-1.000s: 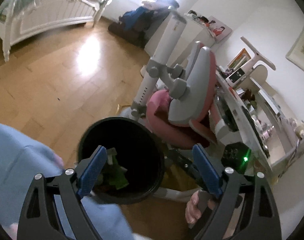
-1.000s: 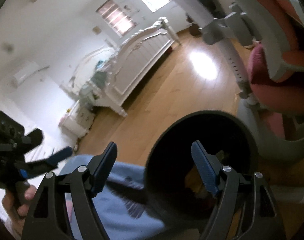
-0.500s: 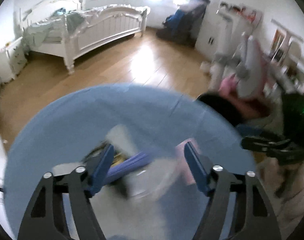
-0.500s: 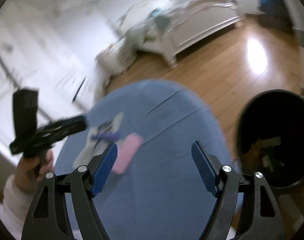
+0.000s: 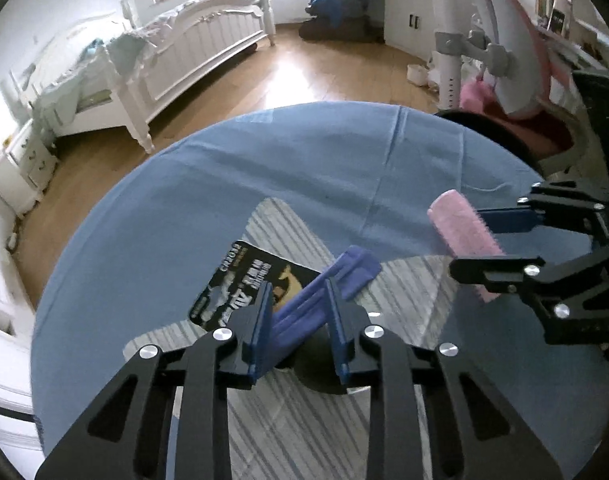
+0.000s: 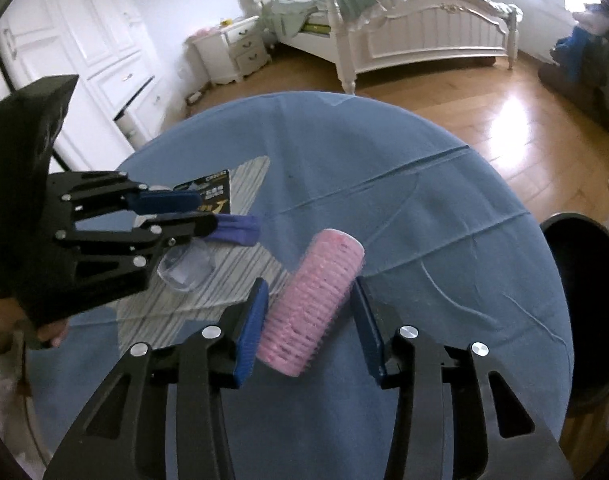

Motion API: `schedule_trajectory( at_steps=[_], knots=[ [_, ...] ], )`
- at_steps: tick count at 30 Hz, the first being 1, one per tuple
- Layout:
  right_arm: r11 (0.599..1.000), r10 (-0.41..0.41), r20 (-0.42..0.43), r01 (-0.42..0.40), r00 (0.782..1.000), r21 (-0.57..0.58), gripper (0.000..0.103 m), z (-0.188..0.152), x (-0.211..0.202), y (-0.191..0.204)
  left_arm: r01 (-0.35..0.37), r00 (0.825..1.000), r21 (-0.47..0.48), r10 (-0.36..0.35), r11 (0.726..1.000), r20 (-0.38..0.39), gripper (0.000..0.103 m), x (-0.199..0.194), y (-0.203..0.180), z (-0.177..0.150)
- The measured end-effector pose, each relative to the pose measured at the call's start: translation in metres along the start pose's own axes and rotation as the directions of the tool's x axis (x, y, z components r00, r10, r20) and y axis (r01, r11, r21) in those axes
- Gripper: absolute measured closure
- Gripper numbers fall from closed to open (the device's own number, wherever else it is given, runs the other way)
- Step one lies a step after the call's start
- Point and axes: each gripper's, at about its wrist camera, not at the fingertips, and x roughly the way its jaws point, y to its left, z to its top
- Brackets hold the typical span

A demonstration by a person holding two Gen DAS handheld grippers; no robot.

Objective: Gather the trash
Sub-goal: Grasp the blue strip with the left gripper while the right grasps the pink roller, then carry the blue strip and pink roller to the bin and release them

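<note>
On a round table with a blue cloth (image 5: 304, 168) lie a clear striped blister pack with a black printed card (image 5: 244, 284), a purple ridged piece (image 5: 324, 284) and a pink bristly hair roller (image 6: 312, 304). My left gripper (image 5: 298, 300) has its jaws closed in around the purple piece, which runs between the pads. My right gripper (image 6: 310, 320) straddles the pink roller, with narrow gaps between the pads and the roller. The roller also shows in the left wrist view (image 5: 462, 232). The black trash bin (image 6: 584, 304) stands on the floor right of the table.
A white bed (image 6: 416, 36) and a nightstand (image 6: 232, 48) stand beyond the table across the wooden floor. A pink and grey chair (image 5: 504, 60) stands at the far right by a desk. White wardrobes (image 6: 84, 40) line the left wall.
Both grippers swung from over the bin to the table. The left gripper narrowed around the purple piece and the right gripper narrowed around the pink roller.
</note>
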Motion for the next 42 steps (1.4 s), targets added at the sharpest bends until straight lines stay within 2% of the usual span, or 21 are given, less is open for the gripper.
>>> schedule_trajectory(
  at_steps=[2, 5, 8, 9, 13, 16, 20, 23, 26, 28, 31, 35, 37, 42],
  knots=[
    [1.0, 0.015, 0.0, -0.015, 1.0, 0.005, 0.06, 0.001, 0.0, -0.003, 0.032, 0.999, -0.006, -0.032, 0.999, 0.008, 0.076, -0.004, 0.003, -0.007],
    [1.0, 0.029, 0.0, -0.029, 1.0, 0.011, 0.06, 0.002, 0.0, -0.001, 0.053, 0.998, 0.033, -0.053, 0.998, 0.016, 0.073, -0.01, -0.002, -0.017],
    [0.999, 0.037, 0.003, -0.037, 0.999, 0.014, 0.06, 0.0, -0.004, -0.001, 0.128, 0.992, -0.003, -0.128, 0.992, 0.017, 0.073, -0.01, 0.002, -0.023],
    [0.999, 0.037, 0.004, -0.037, 0.999, 0.014, 0.06, -0.001, -0.005, -0.001, 0.129, 0.991, -0.009, -0.129, 0.992, 0.027, 0.073, -0.009, 0.004, -0.024],
    [0.999, 0.047, 0.006, -0.047, 0.999, 0.014, 0.06, -0.006, -0.008, -0.002, 0.131, 0.991, -0.074, -0.128, 0.989, 0.041, 0.083, -0.005, 0.011, -0.021],
    [0.995, 0.088, 0.021, -0.089, 0.996, 0.037, 0.07, -0.008, -0.013, -0.008, 0.115, 0.993, -0.117, -0.109, 0.986, 0.052, 0.089, -0.005, 0.013, -0.019],
    [0.981, 0.161, 0.091, -0.17, 0.983, 0.096, 0.07, -0.013, -0.029, -0.024, 0.151, 0.983, -0.222, -0.121, 0.963, 0.141, 0.092, -0.025, 0.019, -0.011],
    [0.977, 0.147, 0.175, -0.17, 0.974, 0.128, 0.07, -0.016, -0.052, -0.043, 0.201, 0.963, -0.254, -0.144, 0.946, 0.227, 0.092, -0.05, 0.011, 0.008],
    [0.974, 0.084, 0.29, -0.14, 0.953, 0.179, 0.07, -0.014, -0.088, -0.075, 0.257, 0.94, -0.239, -0.185, 0.937, 0.285, 0.092, -0.064, -0.015, 0.039],
    [0.97, 0.024, 0.362, -0.11, 0.932, 0.218, 0.07, -0.012, -0.115, -0.097, 0.296, 0.924, -0.214, -0.223, 0.931, 0.311, 0.092, -0.066, -0.036, 0.062],
    [0.961, -0.107, 0.445, -0.023, 0.889, 0.276, 0.07, -0.012, -0.16, -0.139, 0.365, 0.897, -0.181, -0.293, 0.913, 0.332, 0.091, -0.059, -0.074, 0.099],
    [0.939, -0.247, 0.458, 0.094, 0.854, 0.33, 0.07, -0.017, -0.19, -0.182, 0.459, 0.855, -0.133, -0.396, 0.878, 0.335, 0.091, -0.034, -0.125, 0.147],
    [0.924, -0.294, 0.439, 0.134, 0.849, 0.359, 0.07, -0.022, -0.194, -0.202, 0.492, 0.841, -0.127, -0.433, 0.861, 0.325, 0.091, -0.019, -0.139, 0.158],
    [0.899, -0.335, 0.392, 0.166, 0.856, 0.406, 0.07, -0.036, -0.193, -0.247, 0.54, 0.83, -0.148, -0.494, 0.829, 0.26, 0.091, 0.032, -0.173, 0.186]
  ],
)
